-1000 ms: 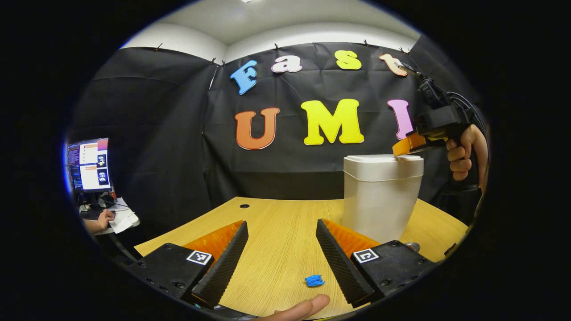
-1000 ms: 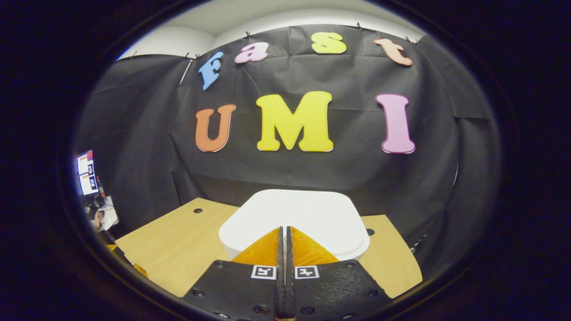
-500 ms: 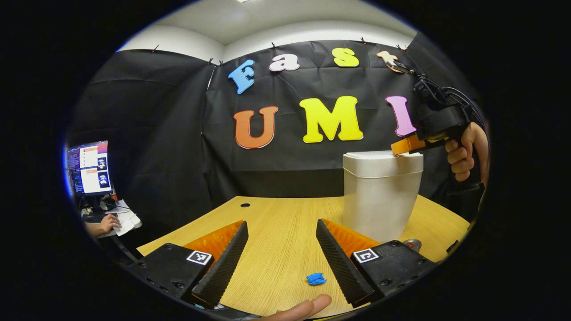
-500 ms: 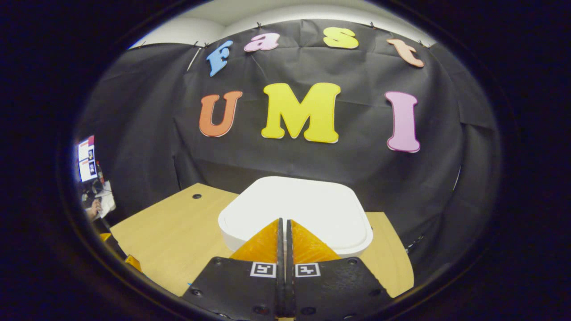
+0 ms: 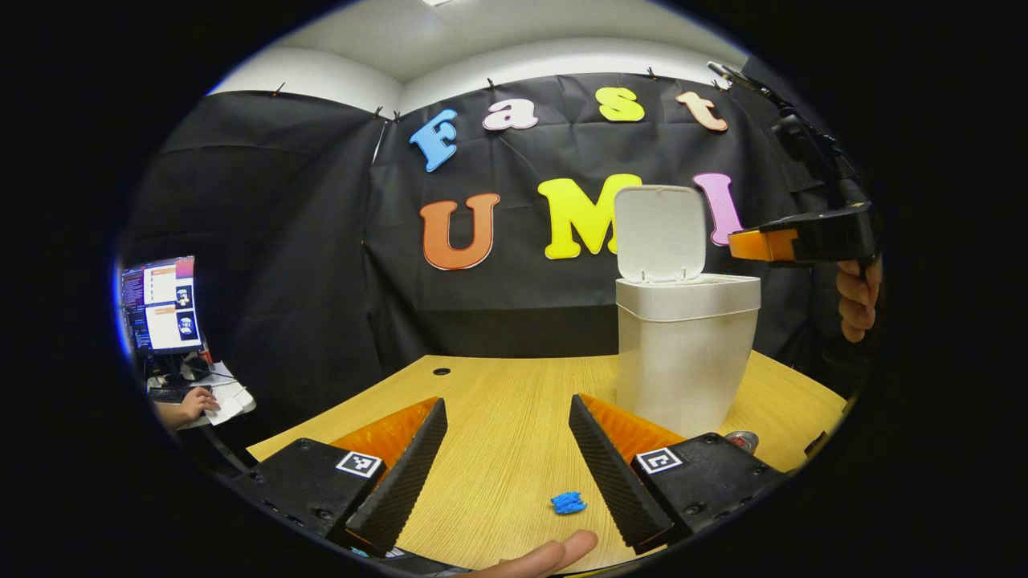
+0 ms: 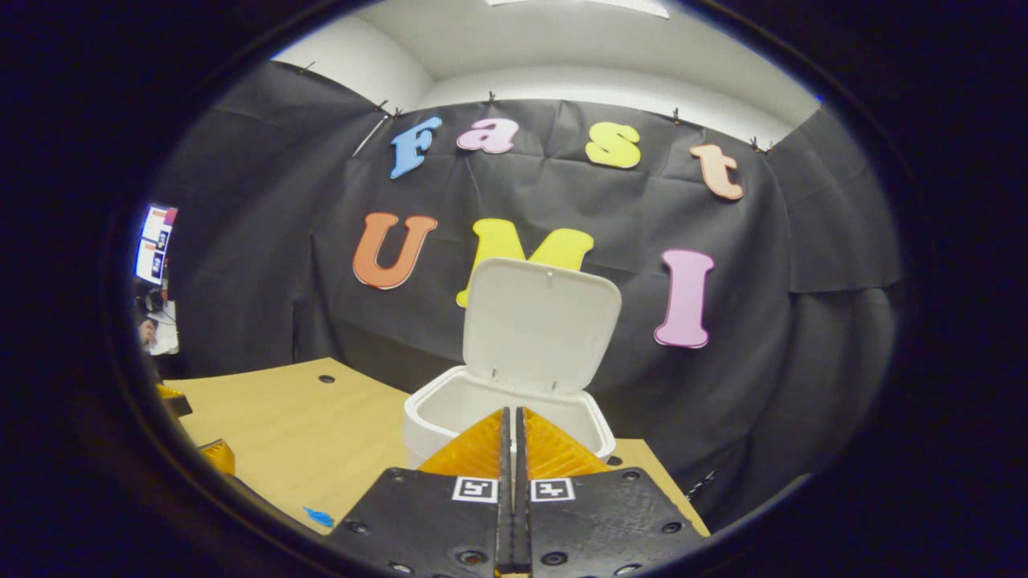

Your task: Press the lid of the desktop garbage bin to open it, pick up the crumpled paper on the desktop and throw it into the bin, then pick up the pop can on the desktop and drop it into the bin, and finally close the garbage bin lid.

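Observation:
The white bin stands on the right of the wooden desk with its lid flipped upright. A small blue crumpled paper lies on the desk near my left gripper, which is open and empty. The pop can peeks out behind that gripper's right finger, mostly hidden. In the right gripper view, my right gripper is shut on nothing, hovering just above the front rim of the bin, facing the raised lid. The paper shows low on the left.
A hand holds the right gripper beside the bin's top. A fingertip shows at the desk's near edge. A monitor and another person's hand are off the desk at far left. A cable hole marks the back.
The bin lid has sprung open and now stands upright. The right gripper has lifted off the lid and drawn back, still shut. The left gripper has stayed in place.

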Demonstrator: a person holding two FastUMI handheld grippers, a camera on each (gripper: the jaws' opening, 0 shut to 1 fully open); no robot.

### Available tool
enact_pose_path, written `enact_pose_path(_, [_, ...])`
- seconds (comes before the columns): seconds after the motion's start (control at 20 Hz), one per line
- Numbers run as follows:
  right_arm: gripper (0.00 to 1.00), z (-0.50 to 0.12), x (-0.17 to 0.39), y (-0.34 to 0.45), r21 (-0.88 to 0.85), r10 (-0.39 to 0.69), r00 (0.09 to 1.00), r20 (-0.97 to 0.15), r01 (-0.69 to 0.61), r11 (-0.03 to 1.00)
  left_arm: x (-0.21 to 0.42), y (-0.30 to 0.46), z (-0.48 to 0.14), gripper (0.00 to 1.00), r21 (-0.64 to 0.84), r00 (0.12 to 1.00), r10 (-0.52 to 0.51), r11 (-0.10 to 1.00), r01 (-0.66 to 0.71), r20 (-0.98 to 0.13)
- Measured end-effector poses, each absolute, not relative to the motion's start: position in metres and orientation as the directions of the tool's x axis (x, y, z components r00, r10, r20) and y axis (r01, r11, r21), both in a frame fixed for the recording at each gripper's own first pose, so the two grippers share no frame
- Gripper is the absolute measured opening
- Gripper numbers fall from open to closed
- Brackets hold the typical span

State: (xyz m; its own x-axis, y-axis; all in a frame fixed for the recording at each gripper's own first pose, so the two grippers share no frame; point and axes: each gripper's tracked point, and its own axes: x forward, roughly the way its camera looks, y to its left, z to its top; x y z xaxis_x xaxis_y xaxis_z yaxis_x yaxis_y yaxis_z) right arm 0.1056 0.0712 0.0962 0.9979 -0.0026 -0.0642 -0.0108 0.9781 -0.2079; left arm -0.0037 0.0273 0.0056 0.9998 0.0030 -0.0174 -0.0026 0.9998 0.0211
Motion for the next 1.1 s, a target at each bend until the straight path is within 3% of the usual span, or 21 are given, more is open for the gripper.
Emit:
enact_pose_path(0.5, [0.01,0.071,0.069,0.068,-0.110,0.050,0.993,-0.110,-0.062,0.992,0.004,0.022,-0.009,0.99,-0.006,0.997,-0.036,0.999,0.036,-0.068])
enact_pose_path(0.65, [0.58,0.064,0.060,0.062,-0.141,0.039,0.995,-0.092,-0.052,0.989,0.009,0.020,-0.017,0.99,-0.018,0.994,-0.047,0.999,0.046,-0.096])
enact_pose_path(0.7, [0.67,0.061,0.057,0.060,-0.150,0.031,0.996,-0.084,-0.043,0.988,0.010,0.020,-0.020,0.99,-0.016,0.993,-0.050,0.999,0.048,-0.107])
enact_pose_path(0.75, [0.87,0.058,0.053,0.060,-0.149,0.028,0.996,-0.084,-0.040,0.988,0.011,0.019,-0.024,0.99,-0.014,0.991,-0.058,0.998,0.057,-0.119])
enact_pose_path(1.0, [0.98,0.038,0.031,0.067,-0.071,0.069,0.991,-0.117,-0.077,0.994,0.015,0.008,-0.041,0.99,-0.015,0.976,-0.110,0.994,0.109,-0.186])
enact_pose_path(1.1, [0.95,0.029,0.023,0.068,-0.049,0.083,0.988,-0.134,-0.090,0.995,0.016,0.000,-0.057,0.99,-0.030,0.961,-0.137,0.991,0.134,-0.239])
